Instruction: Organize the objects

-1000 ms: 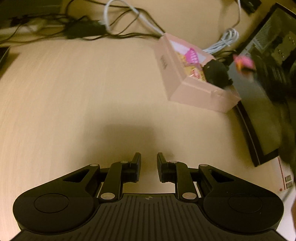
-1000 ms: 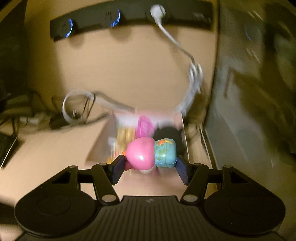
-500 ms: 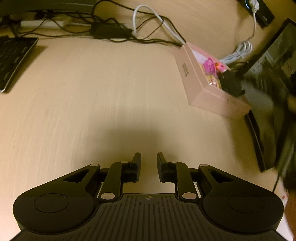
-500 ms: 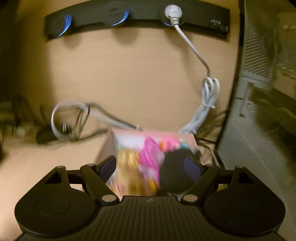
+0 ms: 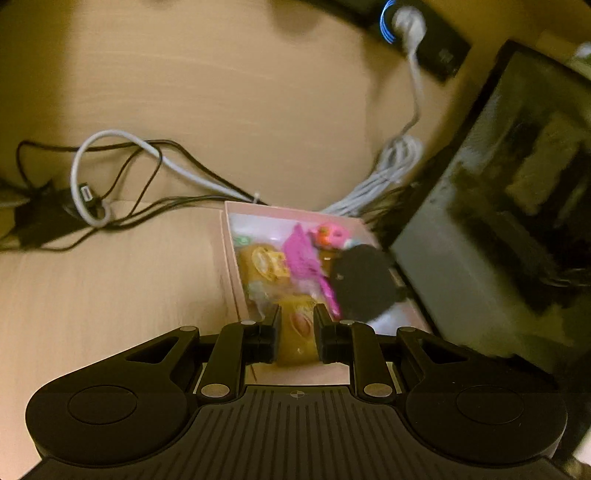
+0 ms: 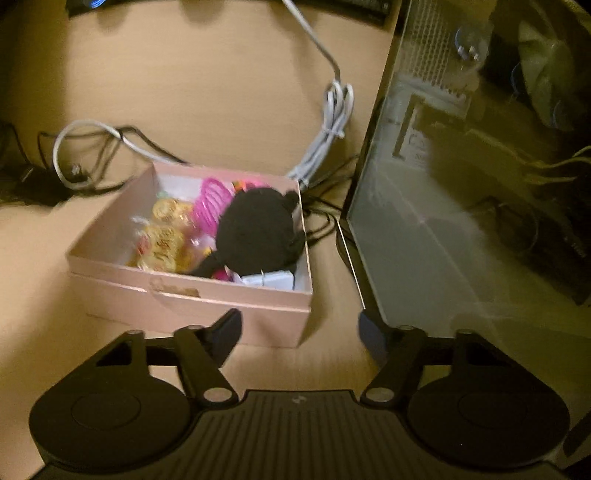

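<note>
desk (image 6: 229, 92): pale wood, warm dim light | cables (image 5: 122, 173): tangled at the back | power strip (image 5: 424, 33): blue glow | PC case (image 6: 461, 206): glass side, right

The black plush toy (image 6: 255, 229) covers part of the blurred small toys (image 6: 166, 240) in the pink box (image 6: 192, 295).

Black ribbed claw (image 5: 297, 334), silver screws
</note>
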{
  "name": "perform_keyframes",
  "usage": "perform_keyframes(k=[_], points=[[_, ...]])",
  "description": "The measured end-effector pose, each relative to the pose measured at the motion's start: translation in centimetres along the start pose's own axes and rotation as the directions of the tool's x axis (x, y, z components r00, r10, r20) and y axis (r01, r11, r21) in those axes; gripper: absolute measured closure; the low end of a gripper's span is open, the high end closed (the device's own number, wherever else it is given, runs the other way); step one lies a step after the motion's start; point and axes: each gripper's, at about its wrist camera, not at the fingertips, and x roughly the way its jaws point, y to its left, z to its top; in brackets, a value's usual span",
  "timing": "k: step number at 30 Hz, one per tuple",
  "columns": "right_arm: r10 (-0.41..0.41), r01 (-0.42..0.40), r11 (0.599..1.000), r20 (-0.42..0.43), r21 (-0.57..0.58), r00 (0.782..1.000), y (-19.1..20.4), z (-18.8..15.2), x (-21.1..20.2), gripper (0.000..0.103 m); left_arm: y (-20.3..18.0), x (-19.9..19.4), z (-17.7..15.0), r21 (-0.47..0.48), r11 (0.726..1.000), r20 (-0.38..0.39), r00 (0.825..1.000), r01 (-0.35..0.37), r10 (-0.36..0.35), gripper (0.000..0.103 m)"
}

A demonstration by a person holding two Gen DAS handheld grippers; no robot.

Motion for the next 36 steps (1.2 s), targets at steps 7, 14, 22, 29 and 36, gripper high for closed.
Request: perform_keyframes(k=[7,14,22,29,36], points=[[-0.007,0.007,1.0,-0.011,0.013,1.0,0.4,0.4,2.3,0.037,2.3,3.8,-1.6,0.012,0.975,-0.1,0.97,-0.22,0.22,0.024],[0.02,-0.02,0.997,0.006,-0.069,1.0,5.3,2.8,4.2,0.037,6.9,3.3,-1.3,-0.095,0.955,-0.05,0.96,-0.28,0.277,0.012],[0.038,-0.041,0.994,-0.027,-0.101,0.999,8.6,4.0,4.9,0.036,10.3,3.3,-0.9,-0.128,0.957,-0.049,0.965,-0.262,0.258,0.004],[0.028,-0.022,0.997,-0.091,0.068,0.995,6.4,3.0,2.7,0.012,8.7,-2.1,-2.0,-0.091,0.969,0.156,0.958,-0.23,0.242,0.009],[0.07,-0.011,0.961,-0.203,0.277,0.977,5.3,-2.7,-2.5,0.0,8.5,-6.2,-7.6,-0.043,0.987,0.089,0.984,-0.153,0.157,0.009]])
